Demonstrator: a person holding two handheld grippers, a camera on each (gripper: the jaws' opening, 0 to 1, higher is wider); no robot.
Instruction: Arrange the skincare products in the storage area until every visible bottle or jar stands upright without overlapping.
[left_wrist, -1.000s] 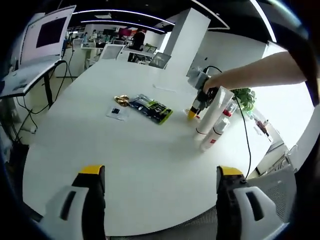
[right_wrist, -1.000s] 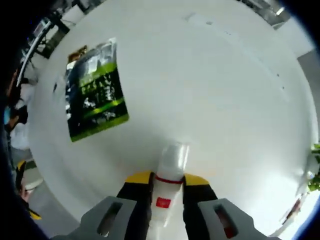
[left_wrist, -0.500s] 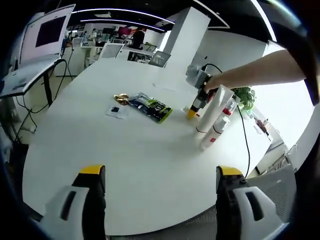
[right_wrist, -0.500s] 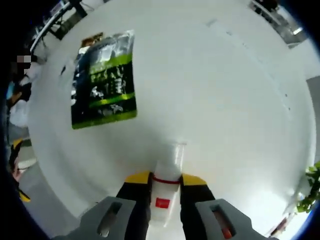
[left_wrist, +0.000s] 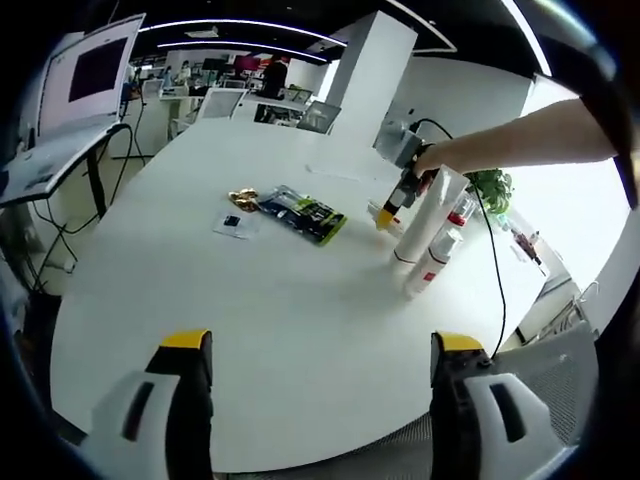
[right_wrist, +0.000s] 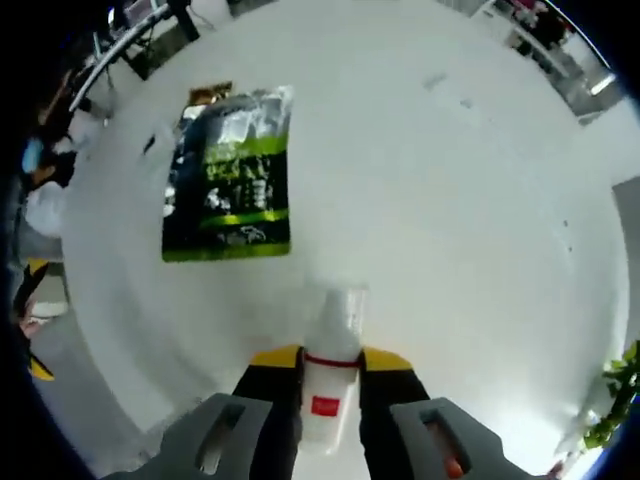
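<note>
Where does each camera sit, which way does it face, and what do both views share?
Left gripper view: low over the table, looking across it past open jaws toward the right gripper, the person's arm and standing bottles.
Right gripper view: above the table, looking down on it; its jaws clamp a white bottle.
Shared: the green packet and the table.

White worktop, rounded edge. Green-and-black printed packet lies flat near the middle; the right gripper view shows it too. Just beside it a crumpled gold wrapper and a small white card with a dark square. Potted green plant at the far right edge. Laptop on a stand at left. White pillar behind.
</note>
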